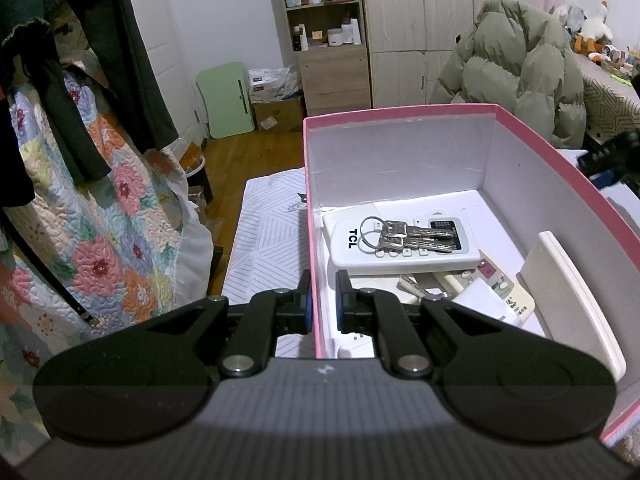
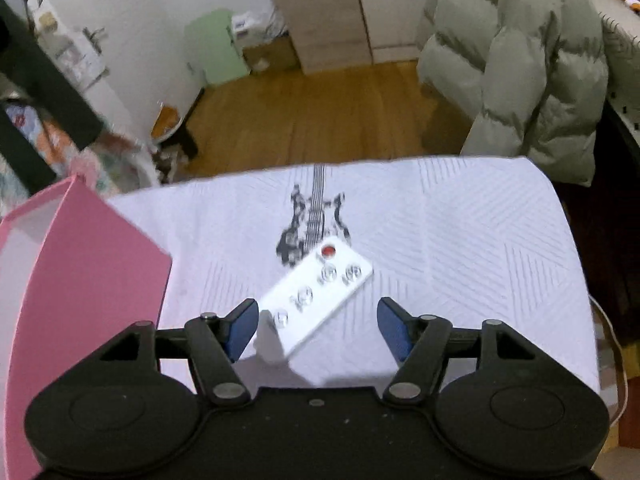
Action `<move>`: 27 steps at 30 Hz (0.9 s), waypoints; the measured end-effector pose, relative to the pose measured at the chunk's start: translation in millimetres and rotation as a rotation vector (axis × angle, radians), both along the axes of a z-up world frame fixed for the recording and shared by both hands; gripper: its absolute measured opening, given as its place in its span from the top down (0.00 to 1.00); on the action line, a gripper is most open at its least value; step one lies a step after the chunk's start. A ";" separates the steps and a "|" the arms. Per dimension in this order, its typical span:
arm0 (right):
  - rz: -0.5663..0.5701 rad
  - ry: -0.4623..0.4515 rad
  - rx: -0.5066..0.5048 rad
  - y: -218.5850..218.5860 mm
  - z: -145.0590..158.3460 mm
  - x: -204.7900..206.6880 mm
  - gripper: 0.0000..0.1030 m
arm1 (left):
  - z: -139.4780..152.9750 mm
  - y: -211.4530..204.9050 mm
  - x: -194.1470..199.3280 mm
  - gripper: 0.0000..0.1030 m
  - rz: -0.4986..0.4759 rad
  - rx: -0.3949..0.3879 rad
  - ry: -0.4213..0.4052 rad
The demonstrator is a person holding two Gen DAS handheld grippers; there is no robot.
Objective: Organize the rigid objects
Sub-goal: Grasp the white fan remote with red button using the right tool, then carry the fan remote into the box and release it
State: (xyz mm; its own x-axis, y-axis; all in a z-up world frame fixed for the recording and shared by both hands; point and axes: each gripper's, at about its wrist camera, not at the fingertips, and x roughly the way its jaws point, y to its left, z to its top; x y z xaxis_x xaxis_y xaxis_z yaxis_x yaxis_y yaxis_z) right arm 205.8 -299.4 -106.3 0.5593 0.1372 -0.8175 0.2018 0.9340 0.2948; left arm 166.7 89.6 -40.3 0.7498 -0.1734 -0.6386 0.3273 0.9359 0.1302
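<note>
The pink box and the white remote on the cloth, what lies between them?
Only bare striped tablecloth separates the pink box from the white remote in the right wrist view.

The only legible text is the brand "TCL", printed in black on the white remote control (image 1: 400, 242) lying in the pink box (image 1: 400, 112), just ahead of the left jaws and slightly to their right, under a bunch of keys (image 1: 404, 234). Other markings are too small to read.
</note>
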 end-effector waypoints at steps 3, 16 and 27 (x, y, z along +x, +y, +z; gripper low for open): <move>0.040 -0.046 0.010 9.0 -3.2 11.3 0.30 | -0.3 -0.8 0.1 0.92 -0.001 -0.007 0.003; 0.175 -0.198 -0.170 34.9 1.5 -14.0 0.57 | -0.1 -0.7 0.5 0.92 -0.007 0.000 0.002; 0.194 -0.347 -0.153 54.0 61.6 -46.6 0.57 | 0.0 -0.9 0.3 0.92 -0.008 0.000 0.002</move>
State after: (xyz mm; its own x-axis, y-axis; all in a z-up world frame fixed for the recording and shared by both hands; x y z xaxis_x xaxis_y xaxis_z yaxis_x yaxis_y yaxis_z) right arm 159.3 -245.4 -44.7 0.7804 0.1590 -0.6048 -0.0691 0.9831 0.1693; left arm 167.0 88.7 -40.3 0.7470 -0.1794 -0.6401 0.3348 0.9334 0.1292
